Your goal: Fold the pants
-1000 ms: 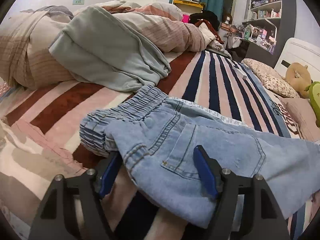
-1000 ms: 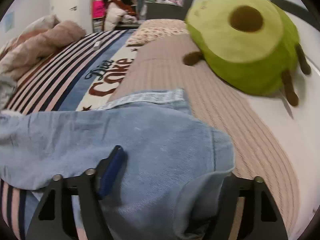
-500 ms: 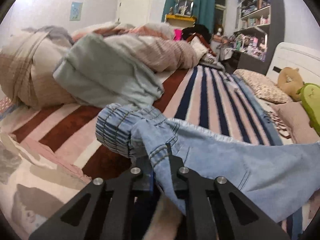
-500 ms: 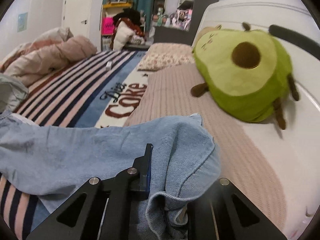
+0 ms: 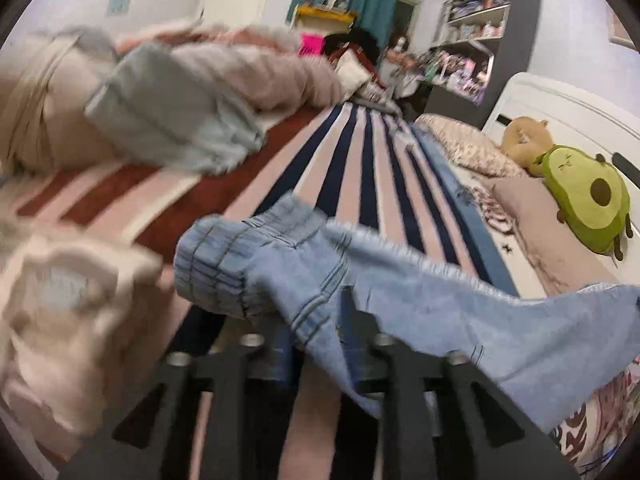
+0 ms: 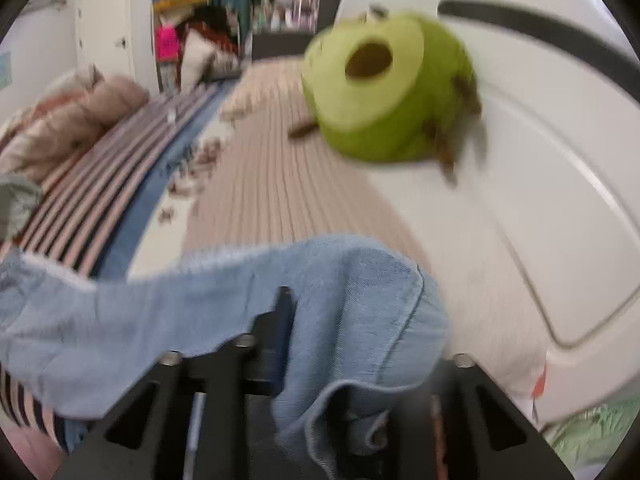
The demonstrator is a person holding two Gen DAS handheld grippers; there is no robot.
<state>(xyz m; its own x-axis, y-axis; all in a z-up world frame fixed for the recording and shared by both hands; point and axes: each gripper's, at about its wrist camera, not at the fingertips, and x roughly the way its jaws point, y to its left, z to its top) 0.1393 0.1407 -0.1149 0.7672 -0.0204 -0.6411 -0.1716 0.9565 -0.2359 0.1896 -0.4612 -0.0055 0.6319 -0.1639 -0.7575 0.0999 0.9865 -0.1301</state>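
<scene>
Light blue denim pants (image 5: 440,312) hang stretched between my two grippers above the striped bed. In the left wrist view the left gripper (image 5: 316,312) has a fold just below the gathered elastic waistband (image 5: 224,264) between its fingers. Its jaws are opening a little, and the denim still sits pinched and lifted. In the right wrist view the right gripper (image 6: 356,320) has the other end of the pants (image 6: 200,312) bunched in its jaws. These jaws are opening too. Cloth drapes over and hides its right finger. Both views are blurred.
The striped blanket (image 5: 352,168) covers the bed, with heaped bedding and a grey-green garment (image 5: 180,112) at the far left. A pale crumpled cloth (image 5: 68,312) lies near left. An avocado plush (image 6: 384,92) leans on the white headboard (image 6: 540,160). Shelves (image 5: 480,20) stand behind.
Both grippers closed from open onto the denim and raised it off the bed. Since then they have kept moving with it, and their jaws have parted slightly.
</scene>
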